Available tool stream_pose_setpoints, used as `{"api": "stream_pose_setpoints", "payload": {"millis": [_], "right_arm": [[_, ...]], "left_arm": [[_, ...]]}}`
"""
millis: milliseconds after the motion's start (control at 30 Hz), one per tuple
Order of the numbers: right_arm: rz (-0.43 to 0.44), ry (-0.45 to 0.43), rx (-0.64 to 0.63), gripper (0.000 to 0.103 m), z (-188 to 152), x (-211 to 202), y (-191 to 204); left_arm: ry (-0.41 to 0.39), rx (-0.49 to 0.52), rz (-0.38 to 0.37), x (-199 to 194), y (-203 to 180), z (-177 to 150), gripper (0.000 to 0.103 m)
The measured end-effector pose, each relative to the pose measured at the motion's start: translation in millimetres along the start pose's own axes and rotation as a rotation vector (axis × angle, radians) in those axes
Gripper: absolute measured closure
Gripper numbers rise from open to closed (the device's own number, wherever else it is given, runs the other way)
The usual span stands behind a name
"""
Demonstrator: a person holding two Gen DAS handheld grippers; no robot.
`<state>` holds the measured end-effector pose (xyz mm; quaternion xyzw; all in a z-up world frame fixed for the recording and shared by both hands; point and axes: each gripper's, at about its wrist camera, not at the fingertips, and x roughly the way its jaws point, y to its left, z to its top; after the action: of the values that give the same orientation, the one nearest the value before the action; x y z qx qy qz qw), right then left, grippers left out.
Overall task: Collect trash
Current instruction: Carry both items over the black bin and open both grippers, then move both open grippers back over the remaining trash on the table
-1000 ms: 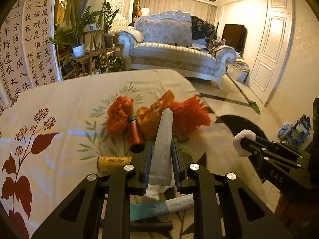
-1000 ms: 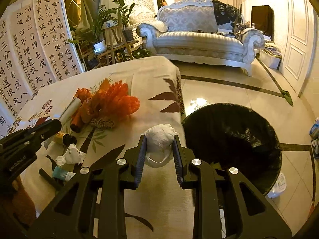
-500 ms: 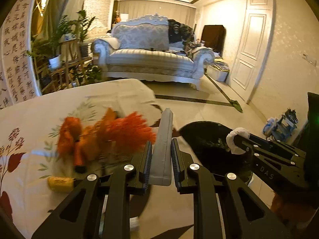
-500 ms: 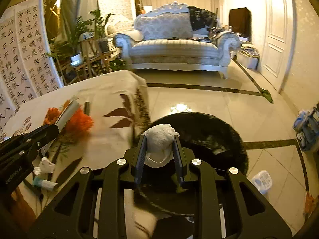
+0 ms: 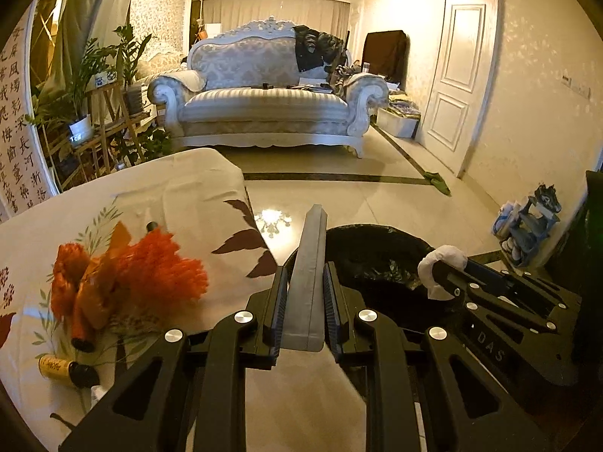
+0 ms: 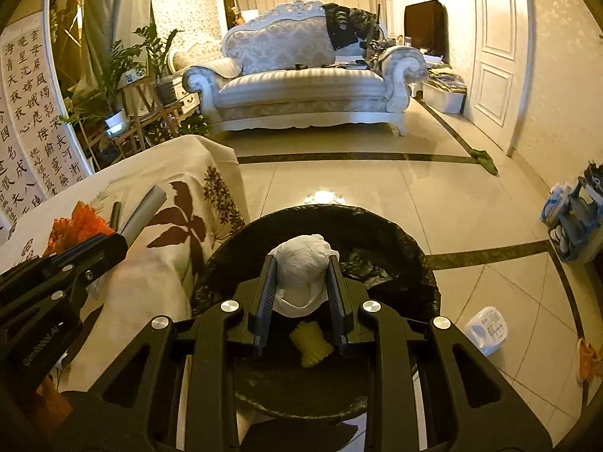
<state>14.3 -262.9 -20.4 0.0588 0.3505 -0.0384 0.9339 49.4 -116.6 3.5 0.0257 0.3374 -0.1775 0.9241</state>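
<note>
Crumpled tissue wad point(image 6: 304, 263) now over black-lined bin point(image 6: 395, 233)

My black left gripper point(image 5: 304, 301) grips a grey flat strip point(image 5: 307, 282); my black right gripper point(image 6: 301, 293) grips white crumpled tissue point(image 6: 303, 265). Bin liner point(image 6: 395, 263): black. Tablecloth point(image 5: 181, 192): cream, brown leaf print.

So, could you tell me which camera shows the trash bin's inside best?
The right wrist view: the trash bin opens below the tissue wad, showing yellow scrap inside. The left wrist view catches only its far liner.
</note>
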Motion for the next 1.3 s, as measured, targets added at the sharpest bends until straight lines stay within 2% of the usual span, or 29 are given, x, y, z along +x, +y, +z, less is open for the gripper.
{"api": "stream_pose_setpoints", "payload": {"millis": [600, 700, 733, 867, 1033, 1167, 1300], "right_arm": [[-0.039, 0.028, 0.041, 0.076, 2, 23, -21], [-0.042, 0.029, 0.046, 0.074, 2, 25, -21], [-0.044, 0.028, 0.047, 0.069, 2, 25, -22], [-0.059, 0.019, 0.047, 0.066, 1, 24, -21], [-0.066, 0.010, 0.043, 0.064, 2, 19, -19], [-0.067, -0.001, 0.040, 0.058, 3, 13, -15], [-0.061, -0.010, 0.031, 0.056, 4, 7, -9]], "left_arm": [[0.070, 0.049, 0.004, 34, -20, -2, 0.082], [0.071, 0.057, 0.006, 35, -21, -1, 0.081], [0.070, 0.058, 0.009, 36, -21, -1, 0.079], [0.065, 0.049, 0.013, 35, -21, -3, 0.058], [0.052, 0.035, 0.024, 29, -17, -2, 0.044], [0.038, 0.024, 0.037, 22, -12, -1, 0.032], [0.031, 0.002, 0.061, 11, -1, -2, 0.028]]}}
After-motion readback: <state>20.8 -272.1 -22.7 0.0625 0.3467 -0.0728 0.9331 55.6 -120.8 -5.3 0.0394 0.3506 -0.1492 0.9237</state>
